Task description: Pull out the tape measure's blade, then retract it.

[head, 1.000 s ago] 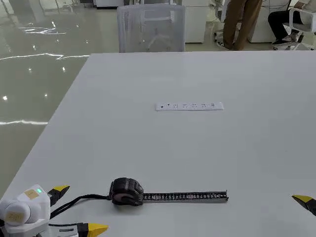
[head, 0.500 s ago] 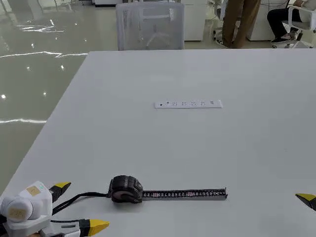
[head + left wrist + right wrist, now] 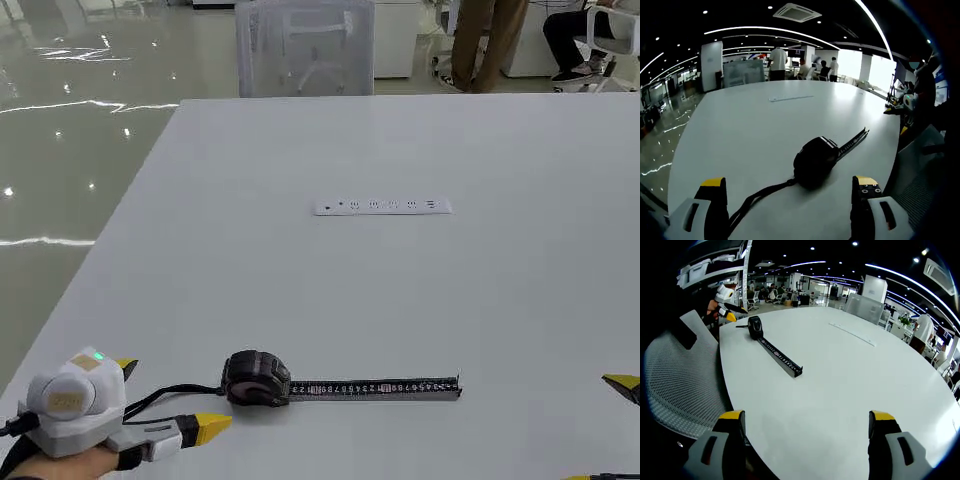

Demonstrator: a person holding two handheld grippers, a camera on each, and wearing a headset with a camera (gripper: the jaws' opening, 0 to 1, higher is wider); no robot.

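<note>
A black tape measure (image 3: 257, 378) lies near the table's front edge. Its blade (image 3: 375, 388) is pulled out flat to the right, and a black strap (image 3: 165, 402) trails to the left. My left gripper (image 3: 170, 396) is open just left of the case, with the strap between its yellow fingertips (image 3: 213, 427). In the left gripper view the case (image 3: 815, 160) sits a little ahead of the open left gripper (image 3: 790, 182). My right gripper (image 3: 807, 415) is open over bare table, well short of the blade's end hook (image 3: 796, 371). One of its yellow fingertips (image 3: 622, 382) shows at the head view's right edge.
A white power strip (image 3: 382, 207) lies mid-table. A mesh chair (image 3: 305, 48) stands at the far edge, with people (image 3: 480, 40) behind it. The table's left edge (image 3: 90, 260) drops to a glossy floor. A mesh chair back (image 3: 675, 385) is beside the right gripper.
My left gripper has edged forward and closer to the tape measure's case. The tape measure and its pulled-out blade have not moved. The right fingertip has barely shifted.
</note>
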